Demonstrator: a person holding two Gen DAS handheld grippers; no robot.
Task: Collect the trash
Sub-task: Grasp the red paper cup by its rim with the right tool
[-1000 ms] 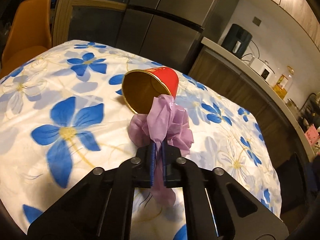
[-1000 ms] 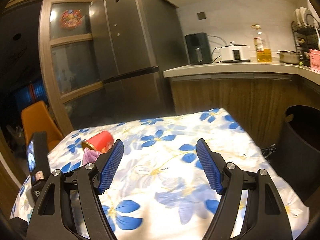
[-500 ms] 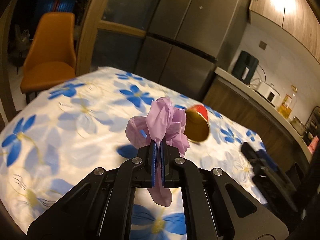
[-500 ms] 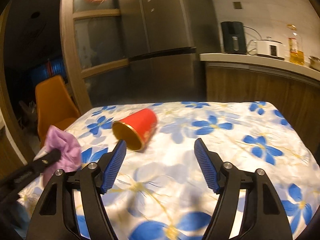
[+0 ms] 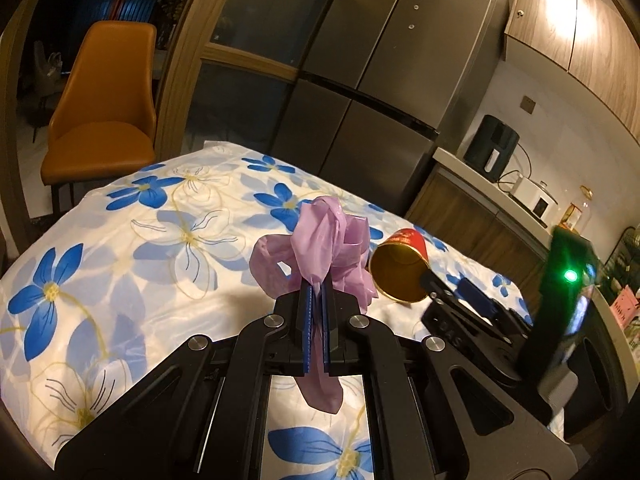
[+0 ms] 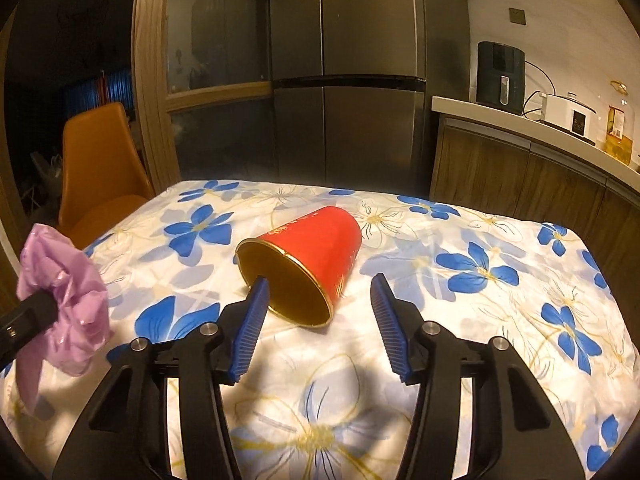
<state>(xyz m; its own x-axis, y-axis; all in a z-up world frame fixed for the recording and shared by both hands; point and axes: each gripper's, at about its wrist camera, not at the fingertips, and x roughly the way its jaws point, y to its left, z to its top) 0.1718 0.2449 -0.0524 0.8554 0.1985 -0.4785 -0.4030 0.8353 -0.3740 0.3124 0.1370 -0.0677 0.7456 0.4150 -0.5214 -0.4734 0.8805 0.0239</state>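
Since a second ago the right gripper [image 6: 316, 316] has closed in on the red cup [image 6: 308, 264], which now lies on its side on the flowered worktop [image 6: 480, 320] just ahead of its spread jaws, mouth facing them. One jaw tip sits at the rim, the other stands clear to the right. A good grasp probably means sliding forward until both jaws straddle the wall, then squeezing gently so the cup does not crush. Lifted off to the left, the left gripper [image 5: 316, 320] is clamped on a purple plastic bag [image 5: 316, 252].
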